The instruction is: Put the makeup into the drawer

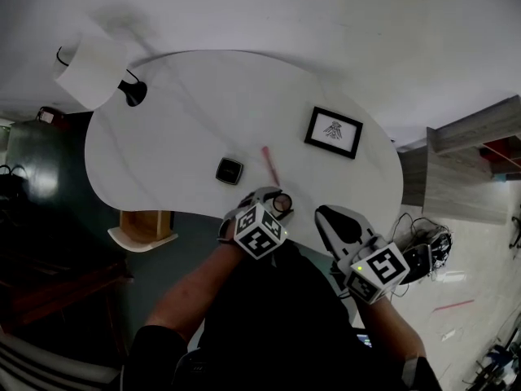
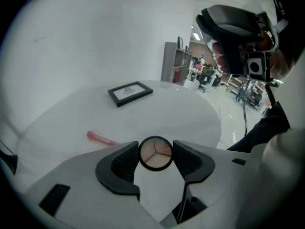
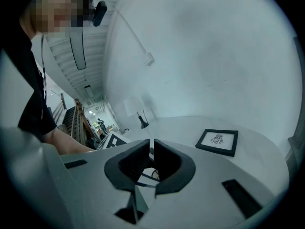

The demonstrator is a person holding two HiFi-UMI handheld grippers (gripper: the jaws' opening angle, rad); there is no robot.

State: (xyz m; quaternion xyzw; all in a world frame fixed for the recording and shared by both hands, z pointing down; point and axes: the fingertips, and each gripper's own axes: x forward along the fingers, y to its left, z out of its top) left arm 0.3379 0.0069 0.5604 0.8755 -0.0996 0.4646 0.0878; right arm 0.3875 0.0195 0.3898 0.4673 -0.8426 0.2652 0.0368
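My left gripper [image 1: 275, 202] [image 2: 155, 157] is shut on a round black compact [image 2: 155, 153] [image 1: 282, 203] with beige and pink pans, held just above the near edge of the white table [image 1: 187, 112]. A pink tube [image 1: 270, 165] [image 2: 100, 138] lies on the table just beyond it. Left of the tube sits a square black compact [image 1: 229, 170]. My right gripper [image 1: 335, 220] [image 3: 151, 160] hovers over the table's near-right edge, its jaws shut with nothing between them. A tan wooden drawer [image 1: 145, 228] juts out under the table's near-left edge.
A black picture frame [image 1: 333, 131] [image 2: 130, 92] [image 3: 218, 141] lies flat at the table's right. A lamp with a white shade [image 1: 91, 72] stands at the far left. Grey shelving [image 1: 468, 161] and cables on the floor are to the right.
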